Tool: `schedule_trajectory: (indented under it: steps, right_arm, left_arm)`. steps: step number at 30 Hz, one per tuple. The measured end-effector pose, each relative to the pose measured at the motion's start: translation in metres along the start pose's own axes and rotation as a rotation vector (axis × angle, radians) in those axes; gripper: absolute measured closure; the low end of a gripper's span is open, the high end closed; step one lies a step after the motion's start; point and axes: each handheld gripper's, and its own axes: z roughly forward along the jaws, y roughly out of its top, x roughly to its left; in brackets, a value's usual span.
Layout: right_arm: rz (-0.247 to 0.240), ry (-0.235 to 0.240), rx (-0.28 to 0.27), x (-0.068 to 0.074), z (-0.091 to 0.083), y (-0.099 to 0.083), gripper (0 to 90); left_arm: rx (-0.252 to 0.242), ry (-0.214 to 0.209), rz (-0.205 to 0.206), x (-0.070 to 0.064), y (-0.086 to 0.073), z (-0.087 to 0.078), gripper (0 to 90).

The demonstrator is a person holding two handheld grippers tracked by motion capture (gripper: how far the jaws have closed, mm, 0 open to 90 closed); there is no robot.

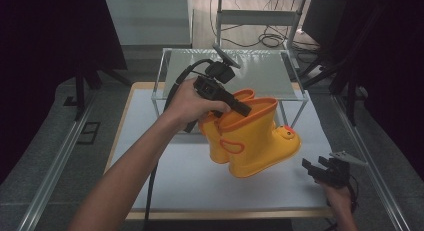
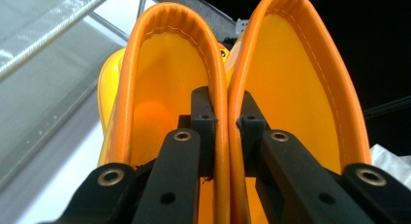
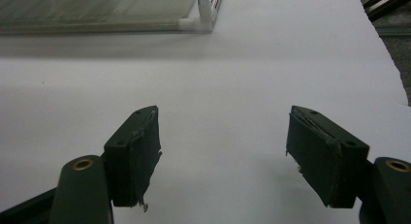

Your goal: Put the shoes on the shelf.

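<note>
My left gripper point(image 2: 227, 122) pinches both boots' point(image 1: 252, 138) touching cuffs, carrying the pair together; right gripper point(image 3: 223, 156) wide open, empty.

The left gripper point(image 2: 227, 122) pinches two yellow boots point(image 2: 291, 88) by their orange rims. One black jaw sits inside each boot, and the two rims are squeezed together between them. A glass shelf point(image 2: 43, 54) is off to the left.
</note>
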Motion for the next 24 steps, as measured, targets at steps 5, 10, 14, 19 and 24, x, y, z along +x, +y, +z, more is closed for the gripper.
schedule_trajectory:
  steps: [5,10,14,19,24]
  right_arm:
    - [-0.003,0.0,0.001,0.0,-0.001,0.0,27.3]
    - [0.004,0.001,-0.006,-0.001,-0.001,0.0,27.3]
    - [0.004,0.0,-0.007,-0.001,-0.001,0.0,27.3]
    - [0.004,0.0,-0.003,-0.001,-0.001,0.0,27.3]
    - [0.006,0.0,-0.004,-0.002,-0.002,0.0,27.3]
  left_arm:
    - [-0.017,-0.004,0.0,-0.003,0.009,-0.005,82.0]
    - [-0.022,-0.001,0.01,-0.007,0.015,-0.008,82.0]
    - [-0.035,-0.01,0.006,-0.005,0.019,-0.011,82.0]
    - [-0.045,-0.004,-0.003,-0.003,0.024,-0.013,82.1]
    - [-0.045,0.01,-0.009,0.0,0.029,-0.016,82.0]
